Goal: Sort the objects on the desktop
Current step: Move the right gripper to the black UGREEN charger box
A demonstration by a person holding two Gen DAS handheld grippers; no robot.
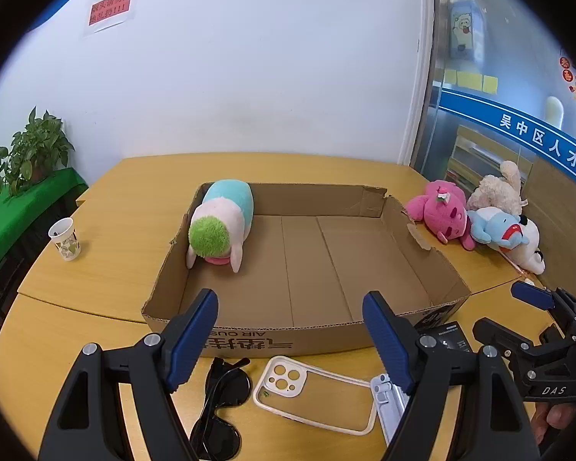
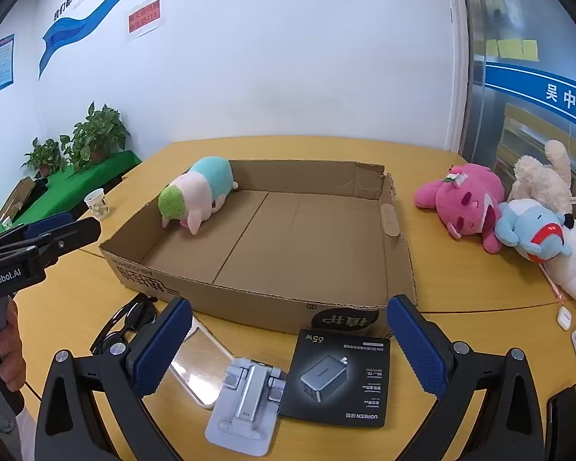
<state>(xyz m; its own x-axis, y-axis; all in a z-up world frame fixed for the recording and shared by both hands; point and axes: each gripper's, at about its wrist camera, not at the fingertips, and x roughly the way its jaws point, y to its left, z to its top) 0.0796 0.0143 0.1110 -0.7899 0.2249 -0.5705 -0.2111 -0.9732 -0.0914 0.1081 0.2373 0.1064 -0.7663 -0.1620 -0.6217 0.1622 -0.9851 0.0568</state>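
Observation:
A shallow cardboard box (image 1: 364,199) (image 2: 307,176) lies on the yellow table. A plush toy with a green head (image 1: 222,219) (image 2: 199,192) rests in its far left corner. In front of the box lie black sunglasses (image 1: 222,392) (image 2: 134,319), a clear phone case (image 1: 315,392) (image 2: 199,368), a grey phone stand (image 1: 388,399) (image 2: 249,395) and a black charger box (image 2: 338,376). My left gripper (image 1: 290,326) (image 2: 82,226) hovers open above the sunglasses and case. Beside it, my right gripper (image 2: 288,330) (image 1: 497,307) hangs open over the stand and charger box. Neither holds anything.
Right of the box, pink (image 2: 464,203), blue (image 2: 533,230) and cream (image 2: 545,180) plush toys are heaped. A small white case (image 2: 563,317) lies near the right edge. A paper cup (image 1: 65,238) stands on the left. Potted plants (image 2: 96,134) sit on a green-covered stand.

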